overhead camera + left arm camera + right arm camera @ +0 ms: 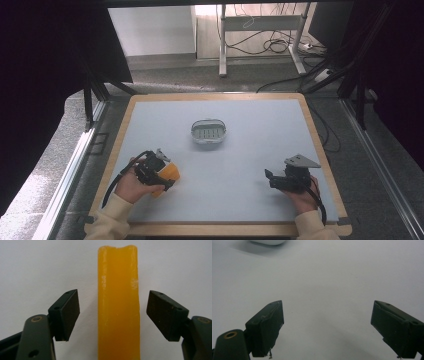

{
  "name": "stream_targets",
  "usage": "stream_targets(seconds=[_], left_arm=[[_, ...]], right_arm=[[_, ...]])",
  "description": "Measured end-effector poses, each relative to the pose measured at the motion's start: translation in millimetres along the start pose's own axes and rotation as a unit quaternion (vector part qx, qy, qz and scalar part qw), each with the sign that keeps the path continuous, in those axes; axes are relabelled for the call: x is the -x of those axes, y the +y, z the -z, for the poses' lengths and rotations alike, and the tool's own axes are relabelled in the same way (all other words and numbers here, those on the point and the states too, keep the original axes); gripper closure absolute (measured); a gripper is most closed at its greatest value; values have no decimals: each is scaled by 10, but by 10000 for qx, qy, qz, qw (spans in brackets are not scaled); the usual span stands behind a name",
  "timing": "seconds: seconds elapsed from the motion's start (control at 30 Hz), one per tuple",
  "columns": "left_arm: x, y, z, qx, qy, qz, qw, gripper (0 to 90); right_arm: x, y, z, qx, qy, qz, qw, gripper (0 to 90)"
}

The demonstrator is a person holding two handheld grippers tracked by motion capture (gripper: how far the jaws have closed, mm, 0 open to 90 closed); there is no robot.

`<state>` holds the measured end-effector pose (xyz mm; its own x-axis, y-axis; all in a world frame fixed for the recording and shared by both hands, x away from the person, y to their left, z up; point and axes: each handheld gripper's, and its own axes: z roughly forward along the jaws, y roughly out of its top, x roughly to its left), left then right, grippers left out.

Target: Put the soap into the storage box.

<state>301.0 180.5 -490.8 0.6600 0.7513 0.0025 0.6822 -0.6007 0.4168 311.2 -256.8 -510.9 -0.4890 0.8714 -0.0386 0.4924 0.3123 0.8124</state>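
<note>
My left gripper point(113, 315) straddles the orange soap bar point(118, 305) at the mat's 8 o'clock, pads clear of both sides. My right gripper point(327, 327) gapes wide, holding nothing, at 4 o'clock. The white soap dish point(208, 132) sits near the centre.

I see the soap bar point(118, 305) near-left on the table point(260, 200), between my left gripper point(113, 315) jaws; dish point(208, 132) mid-table behind it.

No legible text, label or number on anything here.
</note>
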Motion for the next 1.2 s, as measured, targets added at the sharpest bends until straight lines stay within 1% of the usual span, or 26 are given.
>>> stream_targets(seconds=[0.1,0.13,0.17,0.2,0.23,0.27,0.33,0.37,0.4,0.43,0.47,0.57,0.6,0.63,0.67,0.7,0.77,0.87,0.97,1.2], left_arm=[[-3,-2,-39,-83,-20,59,9999,282],[-6,-3,-51,-125,-23,43,9999,290],[-4,-6,-63,-159,-25,64,9999,321],[-4,-7,-69,-177,-29,74,9998,321],[-6,-10,-76,-209,-36,76,9997,361],[-11,-12,-78,-262,-32,55,9996,361],[-5,-18,-93,-245,-81,103,9996,411],[-12,-20,-91,-299,-115,68,9995,451],[-8,-21,-99,-281,-143,101,9995,488],[-6,-23,-108,-273,-156,133,9994,545],[-5,-25,-119,-265,-179,167,9993,545],[-21,-30,-126,-354,-166,117,9992,590],[-26,-31,-124,-349,-179,134,9991,604],[-28,-32,-124,-351,-187,143,9991,608],[-22,-32,-129,-309,-199,214,9991,608],[-20,-31,-128,-314,-190,243,9990,611],[-16,-30,-128,-305,-189,254,9990,612],[-16,-30,-122,-318,-173,213,9991,614],[-20,-31,-115,-291,-205,210,9991,615],[-14,-32,-62,-150,-297,213,9992,616]], right_arm=[[0,-1,-2,-22,-24,12,10000,114],[1,-1,-1,-17,-23,15,10000,114],[6,-1,0,1,-24,16,10000,114],[6,-1,0,1,-24,16,10000,114],[8,-1,1,0,-26,6,10000,114],[8,-1,1,0,-26,6,10000,114],[6,-1,2,5,-26,9,10000,114],[4,0,4,9,-27,13,10000,114],[3,1,5,12,-31,15,10000,114],[3,1,5,12,-31,15,10000,114],[3,1,5,12,-31,15,10000,114],[3,1,2,-6,-33,20,10000,114],[3,1,3,-4,-33,18,10000,114],[3,2,4,7,-29,12,10000,115],[3,2,4,7,-29,12,10000,115],[4,1,5,9,-29,20,10000,116],[5,1,6,9,-30,28,10000,116],[2,3,10,15,-41,17,10000,116],[-1,6,14,13,-17,-15,10000,116],[-8,11,23,36,-2,-8,10000,119]])
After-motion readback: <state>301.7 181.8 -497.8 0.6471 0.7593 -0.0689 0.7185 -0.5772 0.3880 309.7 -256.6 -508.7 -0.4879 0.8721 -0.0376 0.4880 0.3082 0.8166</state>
